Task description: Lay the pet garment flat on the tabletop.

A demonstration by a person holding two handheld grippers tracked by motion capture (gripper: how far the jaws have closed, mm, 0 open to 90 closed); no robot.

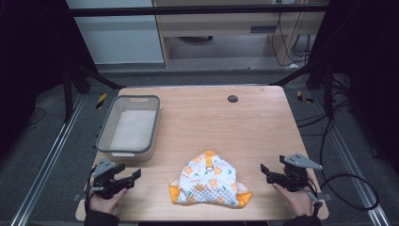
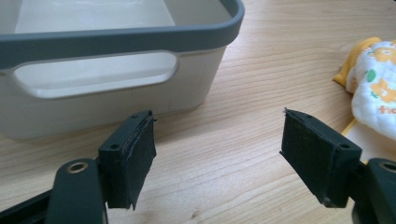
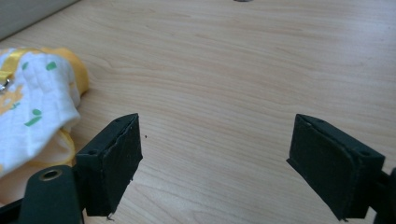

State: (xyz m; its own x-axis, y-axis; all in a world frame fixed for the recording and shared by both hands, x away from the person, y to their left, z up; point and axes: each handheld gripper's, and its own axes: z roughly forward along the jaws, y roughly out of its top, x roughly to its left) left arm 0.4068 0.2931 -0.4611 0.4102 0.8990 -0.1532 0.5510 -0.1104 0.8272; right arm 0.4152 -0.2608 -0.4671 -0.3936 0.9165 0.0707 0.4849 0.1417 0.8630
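Crumpled, the white orange-flowered bib (image 1: pixel 209 181) lies between the wide-apart left gripper (image 1: pixel 131 178) and right gripper (image 1: pixel 265 172).

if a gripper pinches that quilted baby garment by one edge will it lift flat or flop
The quilted garment lies crumpled with folded yellow edges, so it is probably soft and would drape from the pinched point. It looks thin and likely light. Pushed across the smooth wooden table, it may bunch rather than slide whole.
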